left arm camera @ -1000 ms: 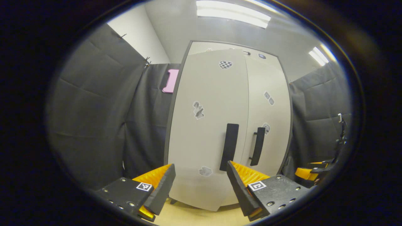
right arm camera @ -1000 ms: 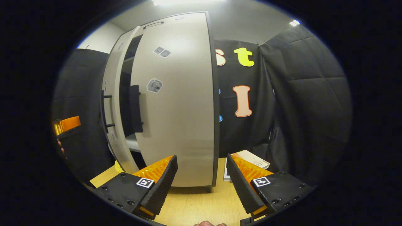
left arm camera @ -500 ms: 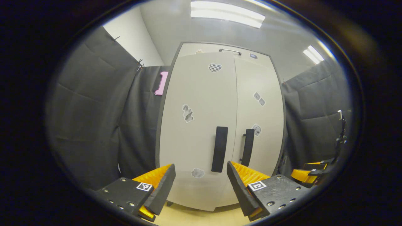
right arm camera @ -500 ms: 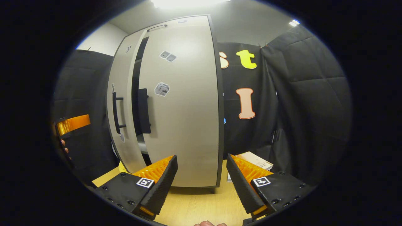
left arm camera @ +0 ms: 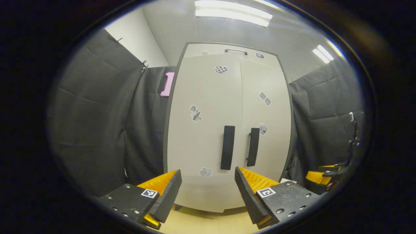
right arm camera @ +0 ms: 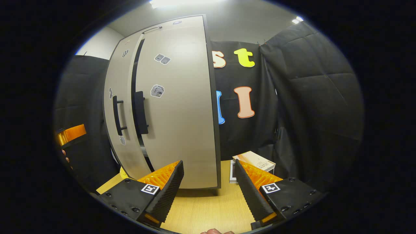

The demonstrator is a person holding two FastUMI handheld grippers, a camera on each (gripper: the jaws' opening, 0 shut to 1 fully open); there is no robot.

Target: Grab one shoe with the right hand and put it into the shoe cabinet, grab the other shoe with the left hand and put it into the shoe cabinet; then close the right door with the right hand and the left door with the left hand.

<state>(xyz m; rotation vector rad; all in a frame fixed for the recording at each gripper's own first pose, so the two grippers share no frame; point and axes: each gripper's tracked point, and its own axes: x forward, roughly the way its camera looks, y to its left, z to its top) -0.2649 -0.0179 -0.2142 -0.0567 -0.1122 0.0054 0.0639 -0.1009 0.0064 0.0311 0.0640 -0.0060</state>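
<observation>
In the left gripper view the shoe cabinet (left arm camera: 227, 130) stands dead ahead at 12 o'clock with both doors drawn to, its two upright handles (left arm camera: 227, 147) side by side, so nothing passes inside. Booth cloth closes 9 and 3 o'clock. In the right gripper view, bare table (right arm camera: 208, 208) lies open at 6 o'clock before the cabinet, and a flat box (right arm camera: 255, 161) sits at 1 o'clock beside the cabinet's foot.
</observation>
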